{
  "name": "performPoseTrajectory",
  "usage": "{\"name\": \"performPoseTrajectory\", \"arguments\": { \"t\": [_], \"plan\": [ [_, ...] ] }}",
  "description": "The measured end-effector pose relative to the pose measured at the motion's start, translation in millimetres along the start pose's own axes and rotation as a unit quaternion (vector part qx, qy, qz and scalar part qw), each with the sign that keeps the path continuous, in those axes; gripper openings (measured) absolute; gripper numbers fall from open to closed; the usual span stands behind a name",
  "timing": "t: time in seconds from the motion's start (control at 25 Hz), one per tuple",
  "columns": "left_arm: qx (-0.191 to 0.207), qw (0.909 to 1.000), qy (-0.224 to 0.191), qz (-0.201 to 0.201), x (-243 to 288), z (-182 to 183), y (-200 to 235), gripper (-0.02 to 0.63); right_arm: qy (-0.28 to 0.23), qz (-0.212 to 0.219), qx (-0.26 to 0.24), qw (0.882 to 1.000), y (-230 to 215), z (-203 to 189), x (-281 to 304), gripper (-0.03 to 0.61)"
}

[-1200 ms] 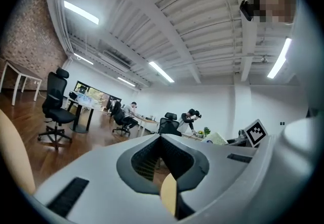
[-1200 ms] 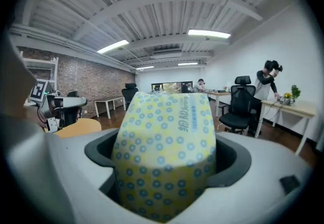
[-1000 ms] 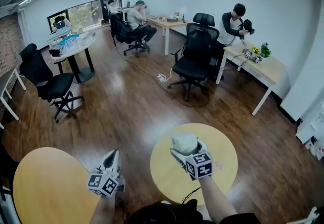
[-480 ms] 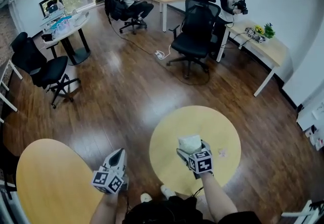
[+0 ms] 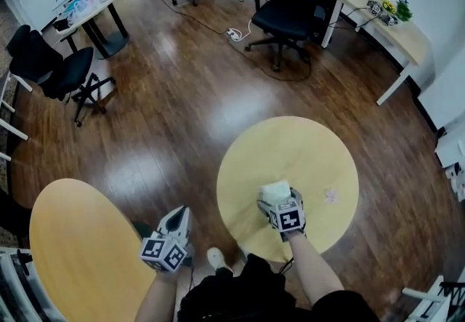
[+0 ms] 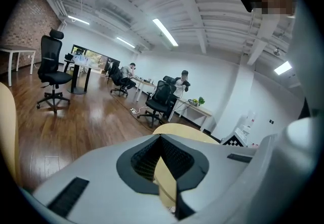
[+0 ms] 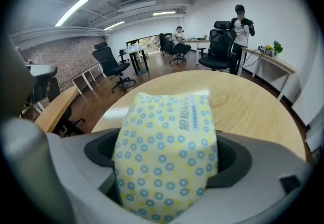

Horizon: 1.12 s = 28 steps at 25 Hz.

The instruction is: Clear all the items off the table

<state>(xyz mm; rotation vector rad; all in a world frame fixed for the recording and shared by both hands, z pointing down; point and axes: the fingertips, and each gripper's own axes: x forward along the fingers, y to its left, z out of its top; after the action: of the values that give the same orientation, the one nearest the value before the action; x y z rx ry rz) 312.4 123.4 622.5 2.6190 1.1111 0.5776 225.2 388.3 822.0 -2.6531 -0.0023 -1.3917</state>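
Gleaming wood floor (image 5: pixel 182 117), round table (image 5: pixel 305 153), tissue pack (image 7: pixel 167 152)

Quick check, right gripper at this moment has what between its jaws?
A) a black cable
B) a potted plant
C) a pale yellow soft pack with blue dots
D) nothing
C: the right gripper view shows the right gripper with its jaws closed on both sides of the pale yellow, blue-dotted soft pack, held over the round table.
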Motion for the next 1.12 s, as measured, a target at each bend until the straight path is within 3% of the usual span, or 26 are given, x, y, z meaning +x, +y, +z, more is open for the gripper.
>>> {"name": "performPoseTrajectory", "arguments": {
  "t": [0.2, 0.36, 0.56, 0.72, 0.92, 0.96, 1.08, 1.12],
  "plan": [
    [0.002, 0.9999, 0.007, 0.007, -16.0, -2.3, 2.6, -0.009, 0.045, 0.007, 0.004, 0.999, -1.5, -2.9, 3.6, 0.523],
    [-0.004, 0.9997, -0.015, 0.02, -24.8, 14.6, 7.0, -0.009, 0.067, 0.004, 0.006, 0.998, -3.5, -10.8, 7.8, 0.551],
    [0.007, 0.9995, -0.031, 0.008, -30.7, 21.3, 10.0, -0.009, 0.045, -0.019, -0.004, 0.999, -6.2, -4.2, 8.8, 0.56],
    [-0.009, 0.9988, -0.048, 0.006, -41.5, 34.1, 13.4, -0.009, -0.052, -0.036, 0.015, 0.998, -4.4, 25.1, -18.8, 0.56],
    [-0.025, 0.996, -0.085, -0.009, -36.9, 50.9, 17.7, -0.009, -0.183, -0.033, 0.032, 0.982, -1.5, 81.1, -75.5, 0.559],
    [-0.026, 0.9955, -0.09, -0.014, -36.3, 55.9, 13.6, -0.009, -0.216, -0.036, 0.036, 0.975, -2.2, 92.0, -93.2, 0.558],
    [-0.033, 0.9932, -0.109, -0.022, -39.1, 70.0, 12.6, -0.009, -0.343, -0.029, 0.044, 0.938, 9.2, 130.3, -157.3, 0.398],
    [-0.034, 0.9922, -0.117, -0.025, -40.1, 73.5, 15.5, -0.009, -0.378, -0.021, 0.041, 0.925, 16.8, 142.2, -177.2, 0.39]
  ]
}}
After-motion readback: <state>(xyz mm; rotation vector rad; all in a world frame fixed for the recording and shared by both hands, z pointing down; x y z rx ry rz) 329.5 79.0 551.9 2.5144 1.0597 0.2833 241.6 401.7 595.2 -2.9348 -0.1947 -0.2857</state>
